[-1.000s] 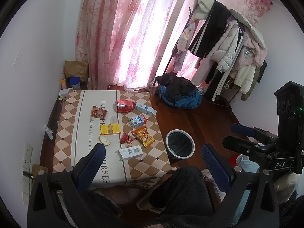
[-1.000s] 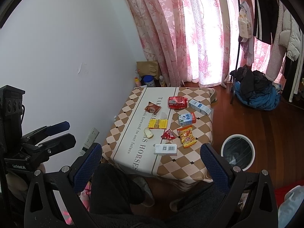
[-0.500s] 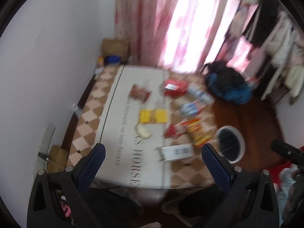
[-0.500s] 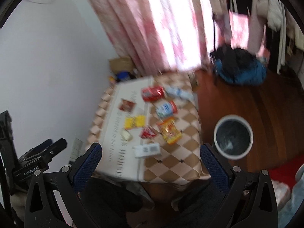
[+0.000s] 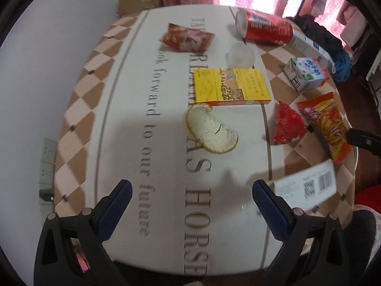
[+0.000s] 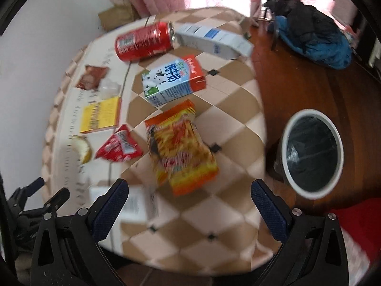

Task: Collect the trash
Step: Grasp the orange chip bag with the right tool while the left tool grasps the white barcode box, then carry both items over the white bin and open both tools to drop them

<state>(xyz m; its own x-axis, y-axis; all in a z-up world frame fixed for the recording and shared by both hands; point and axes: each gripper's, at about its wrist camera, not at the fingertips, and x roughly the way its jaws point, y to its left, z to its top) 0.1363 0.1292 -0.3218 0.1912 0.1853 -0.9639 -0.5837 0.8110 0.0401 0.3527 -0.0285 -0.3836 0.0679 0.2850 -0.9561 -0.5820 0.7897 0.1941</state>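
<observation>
Trash lies scattered on the checkered table (image 5: 100, 109). In the left wrist view a pale fruit peel (image 5: 210, 128) lies ahead of my open left gripper (image 5: 190, 188), with a yellow box (image 5: 231, 87), a brown snack packet (image 5: 187, 37) and a red can (image 5: 264, 27) beyond. A white barcode box (image 5: 307, 184) sits by the right finger. My right gripper (image 6: 190, 190) hangs open above an orange snack bag (image 6: 183, 147). A small red wrapper (image 6: 119, 147), a milk carton (image 6: 172, 81) and a long white-blue carton (image 6: 214, 40) lie around it.
A white-rimmed bin (image 6: 312, 152) with a dark liner stands on the wooden floor right of the table. A pile of dark and blue clothes (image 6: 312, 33) lies farther back. Pink curtains hang behind the table, and a white wall runs along its left side.
Both grippers have dropped from high above the room to just over the table. The left now faces the peel, the right the orange snack bag. Both stay open.
</observation>
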